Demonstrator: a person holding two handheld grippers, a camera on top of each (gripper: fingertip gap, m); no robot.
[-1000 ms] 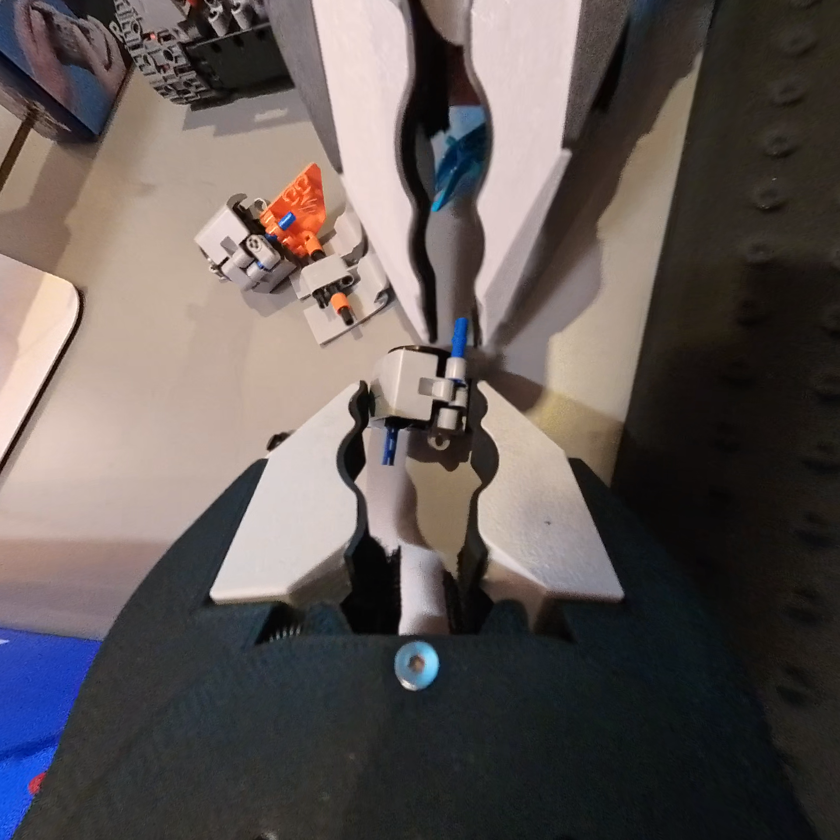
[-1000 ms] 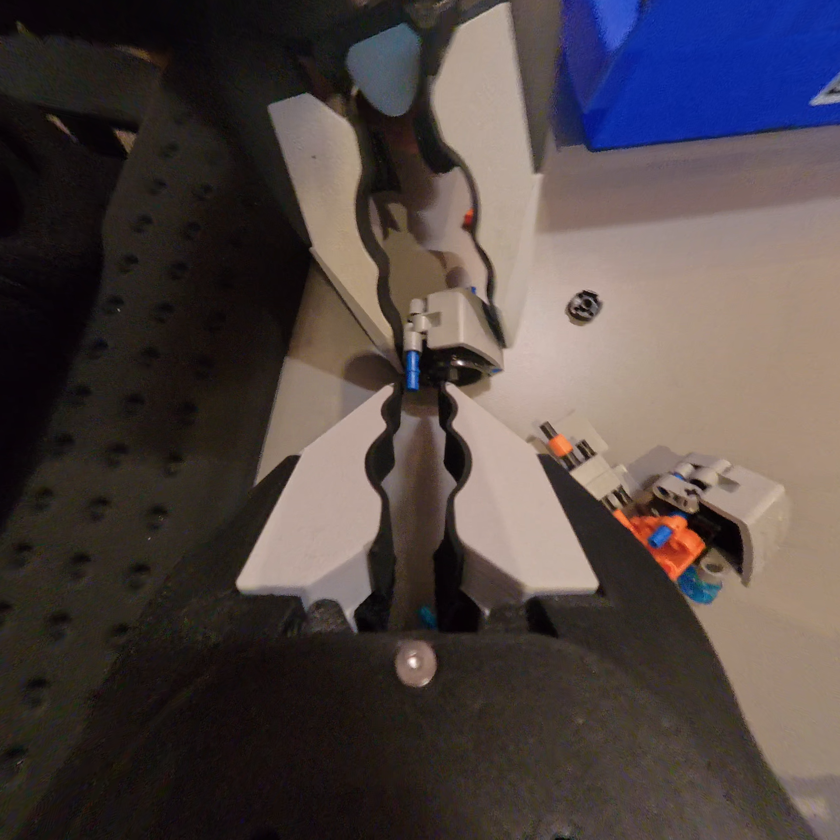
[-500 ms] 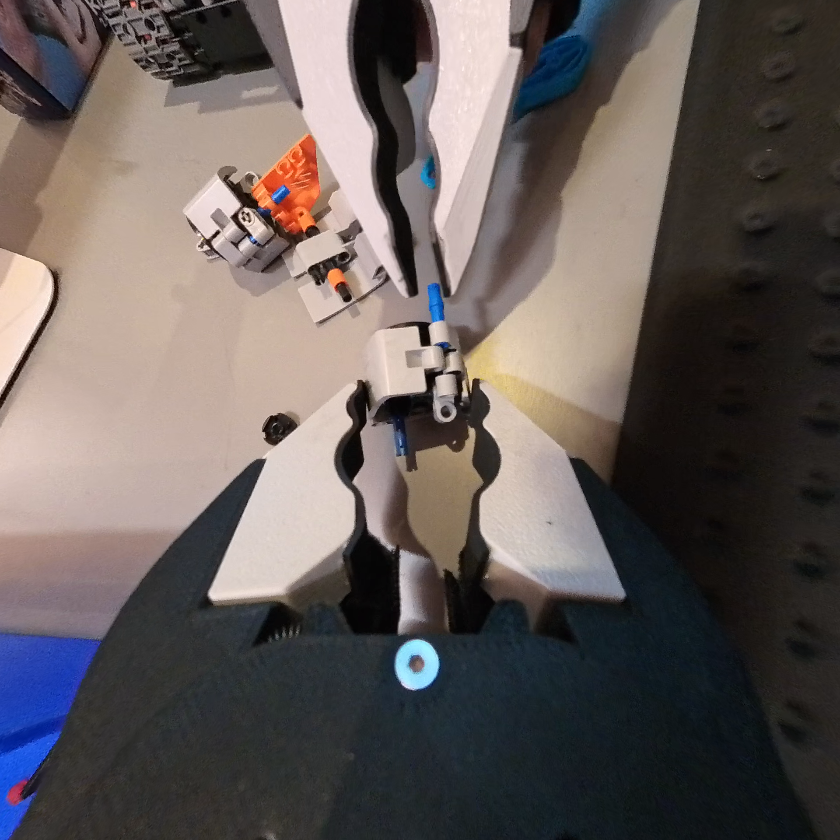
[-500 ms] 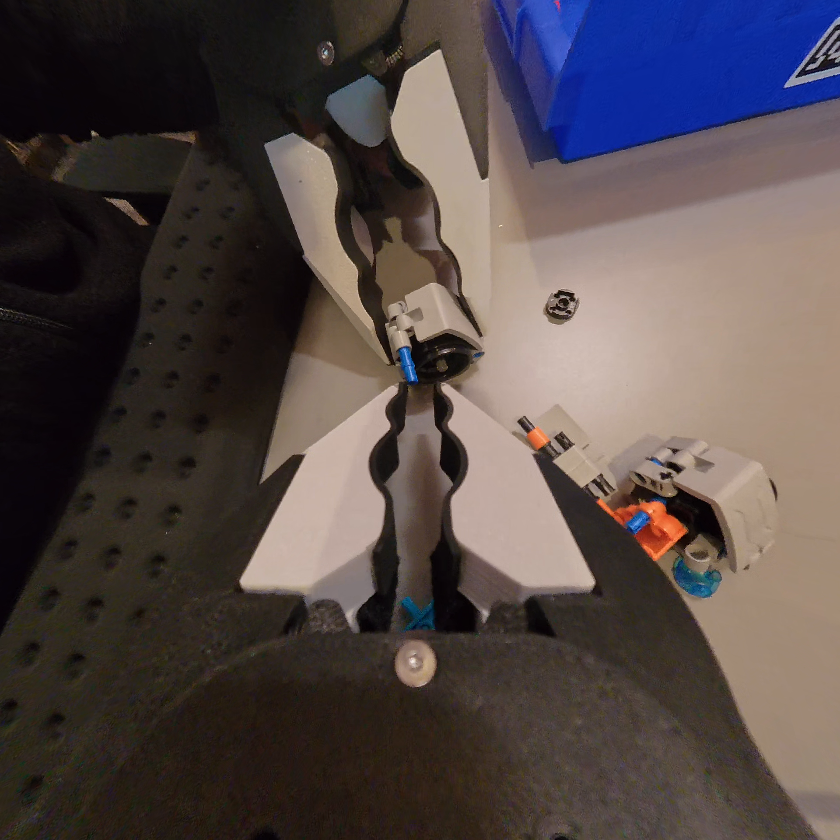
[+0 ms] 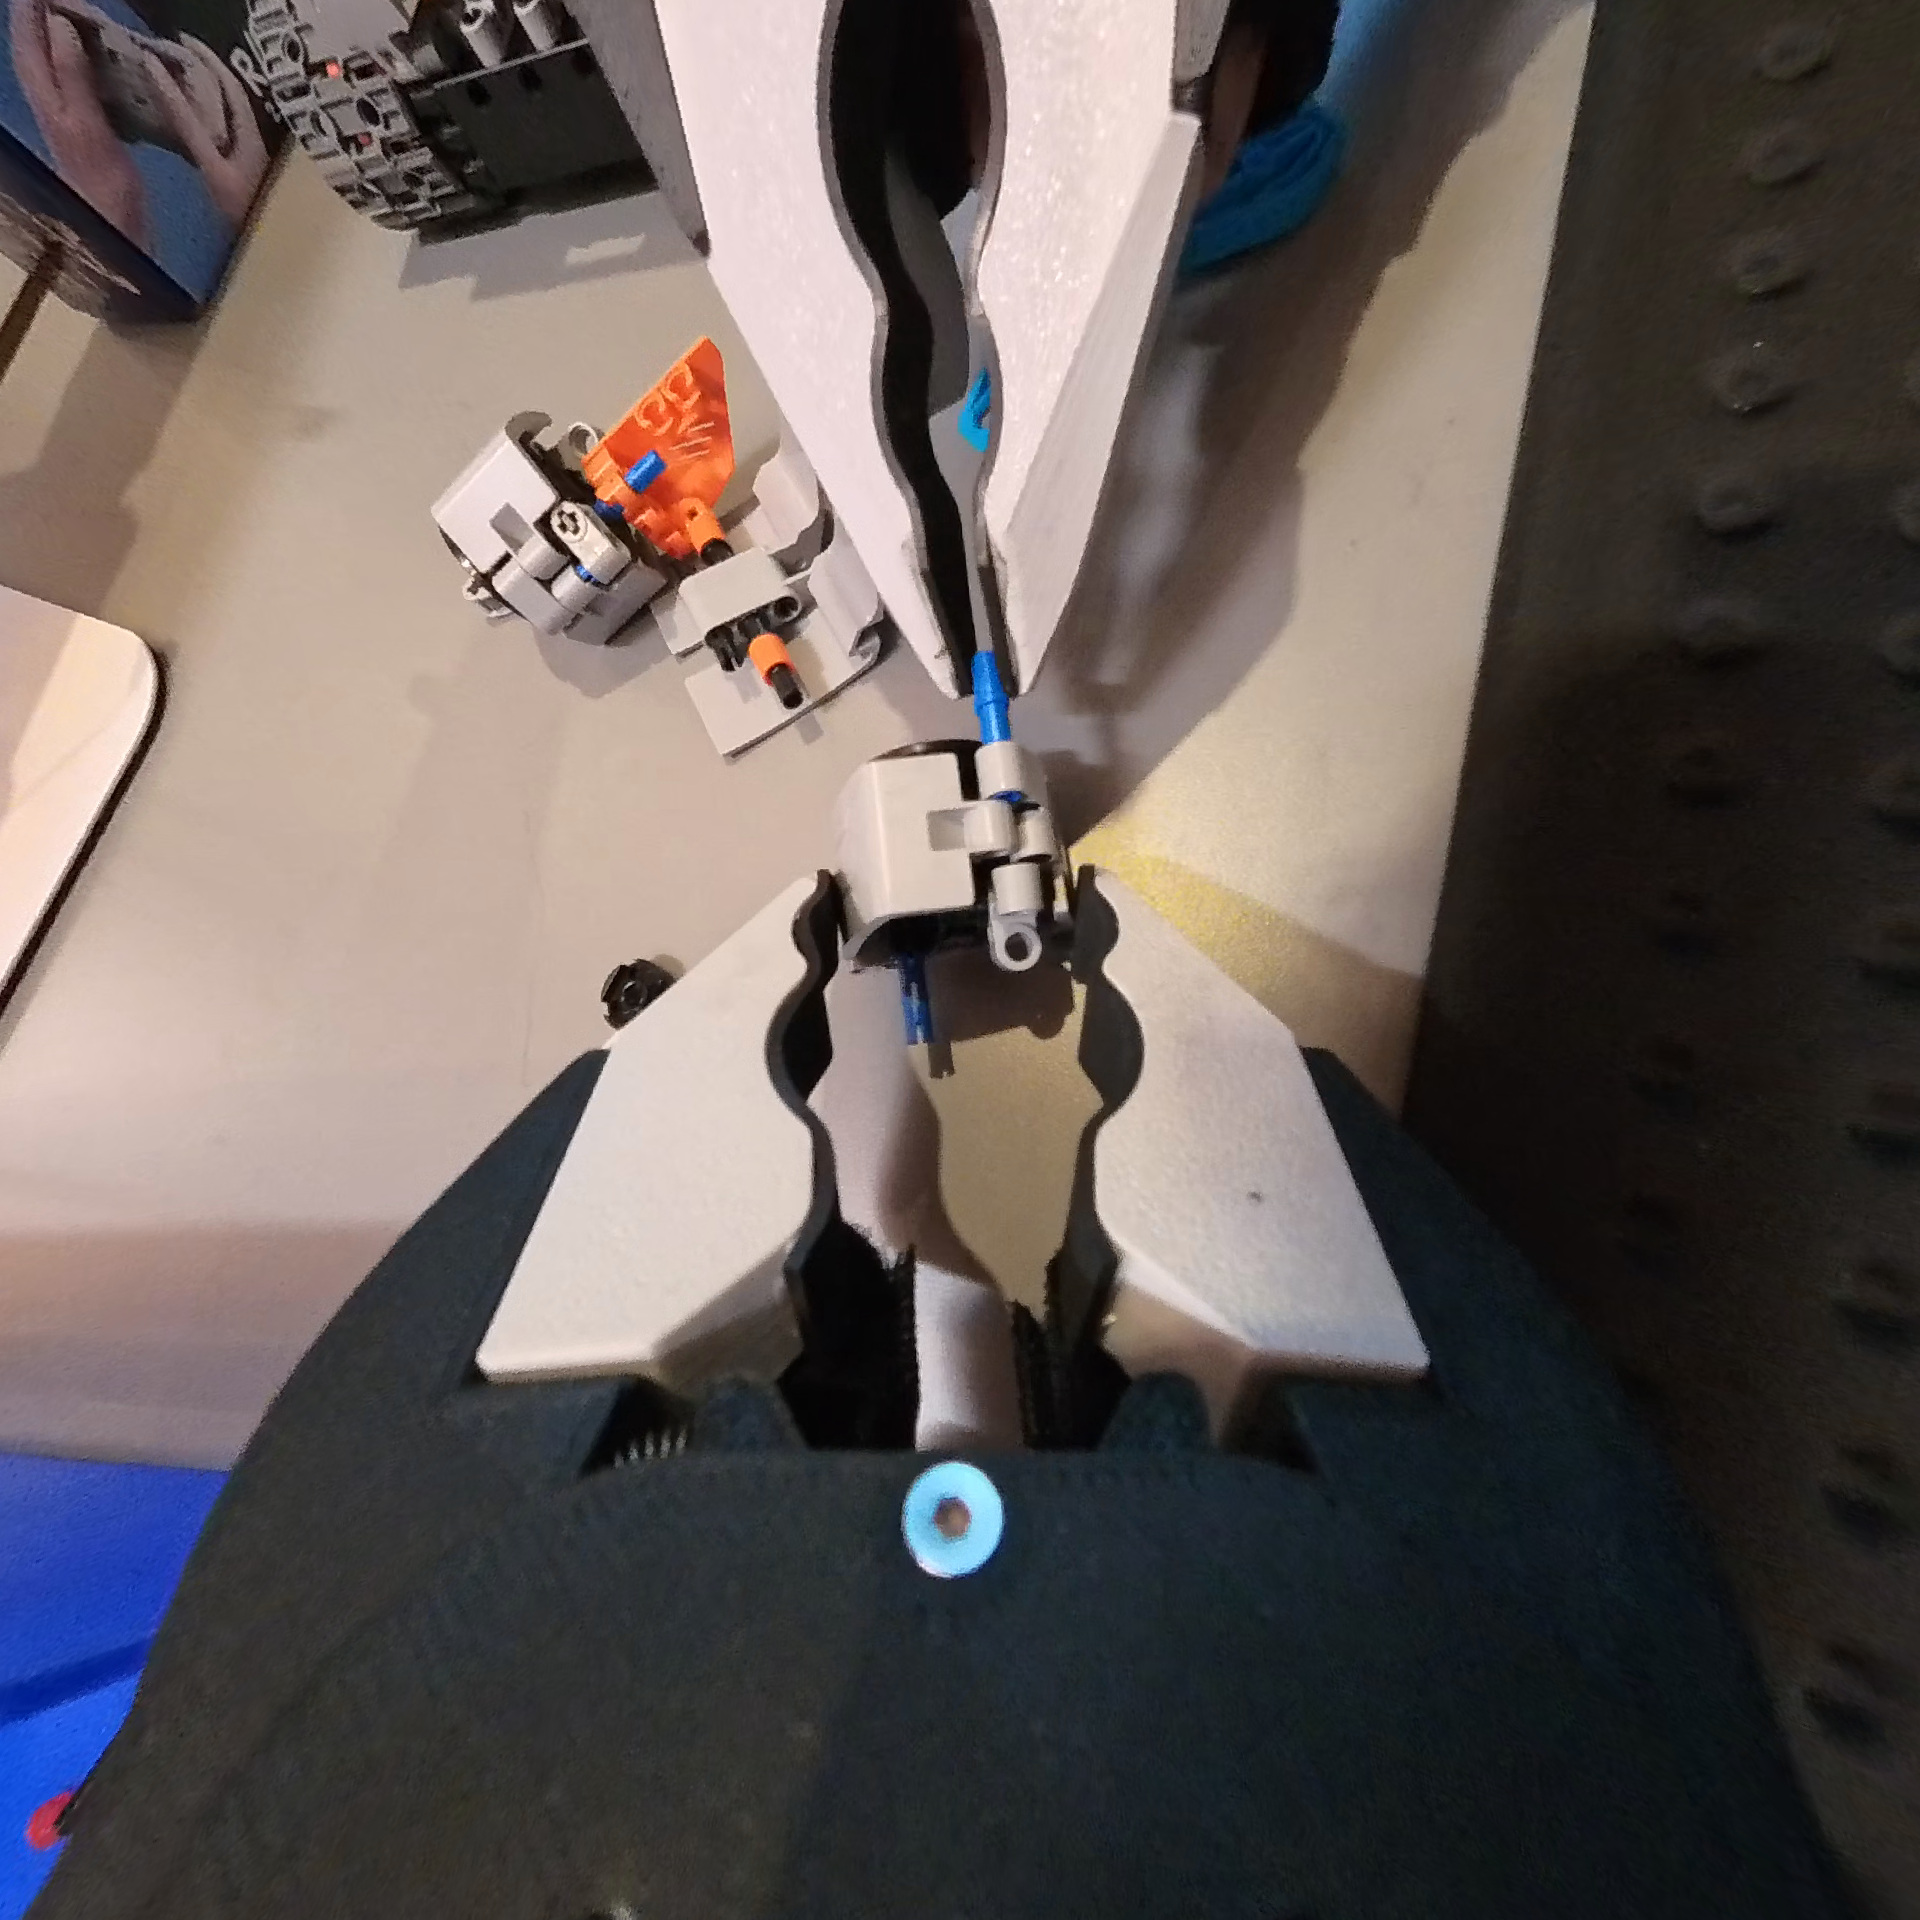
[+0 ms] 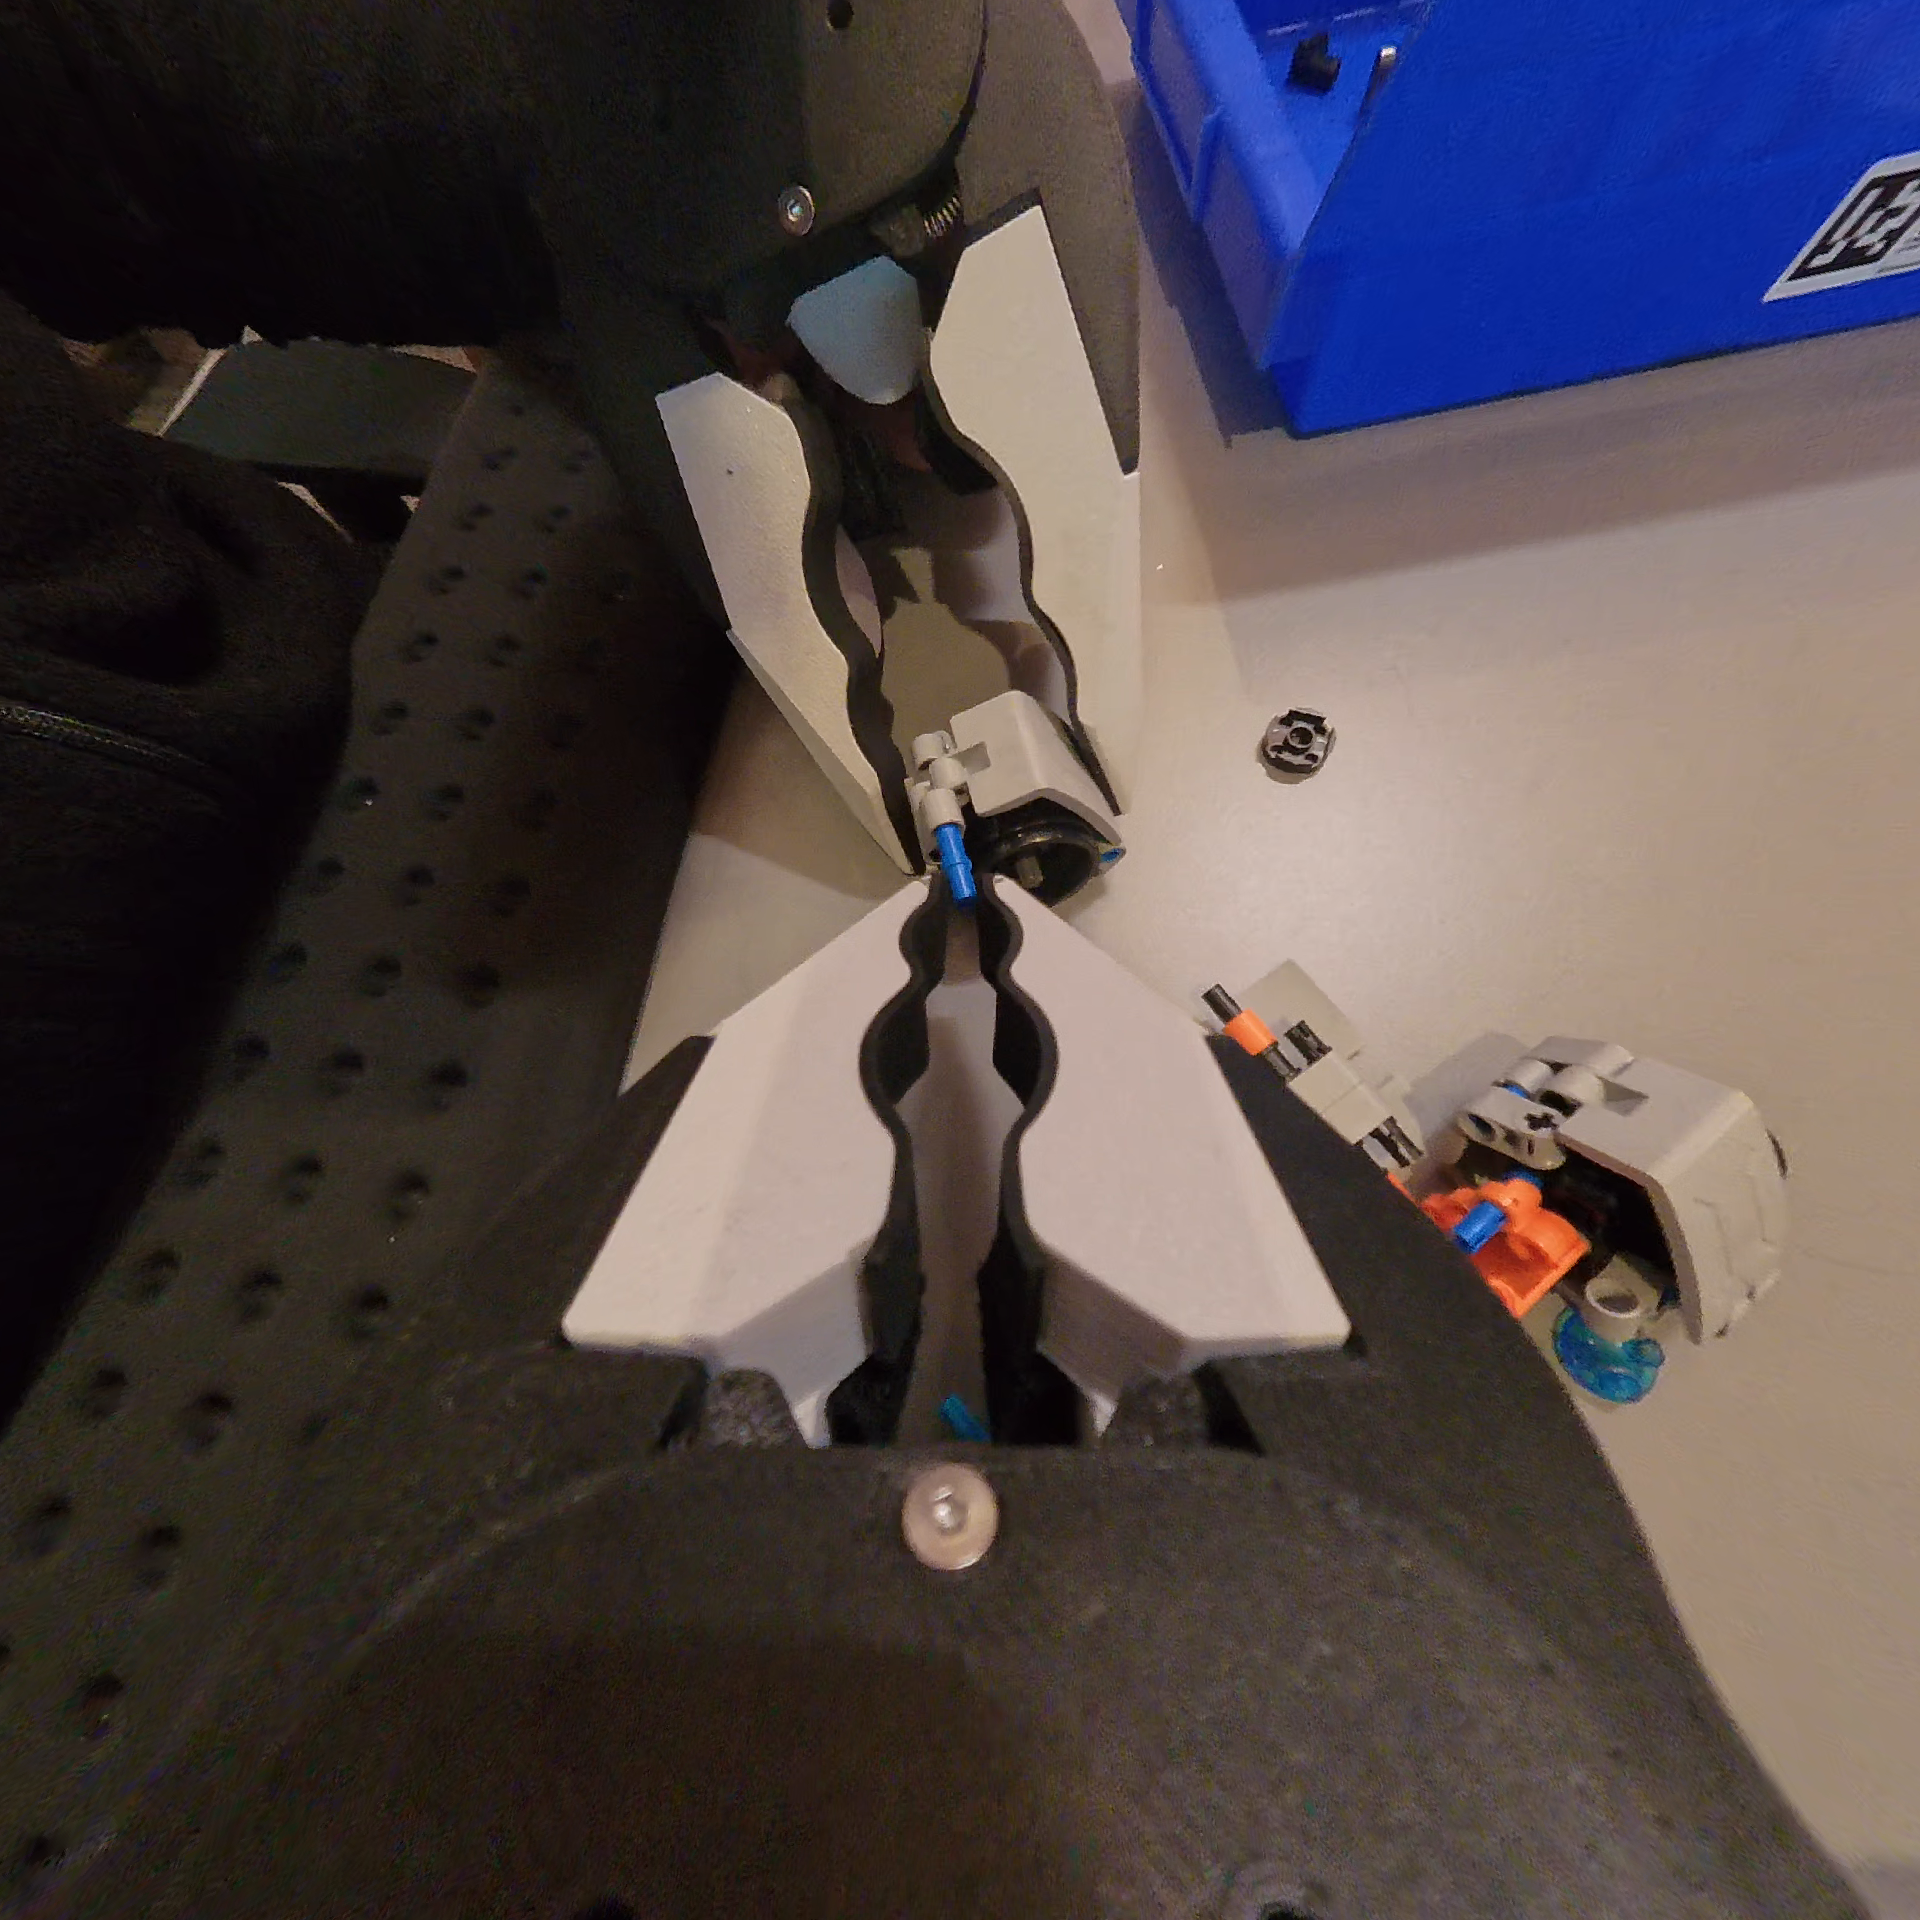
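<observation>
left tool (image 5: 951, 914) clamps the grey block piece (image 5: 935, 852) at frame centre; right tool (image 6: 961, 899) seems pinched on its blue pin (image 6: 954, 873). a skewed pull could jam the pin or twist the piece loose.

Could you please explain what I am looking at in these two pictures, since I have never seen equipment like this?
These are two hand-held grippers, each with a camera looking along its two grey fingers. One picture comes from the left gripper, the other from the right gripper; each also shows the other gripper opposite. The left one is shut on a small grey brick assembly. The right one pinches the tip of the blue pin sticking out of it. On the beige table lie a second assembly with orange parts, a small black round piece and a blue bin. A black perforated mat runs alongside.
</observation>
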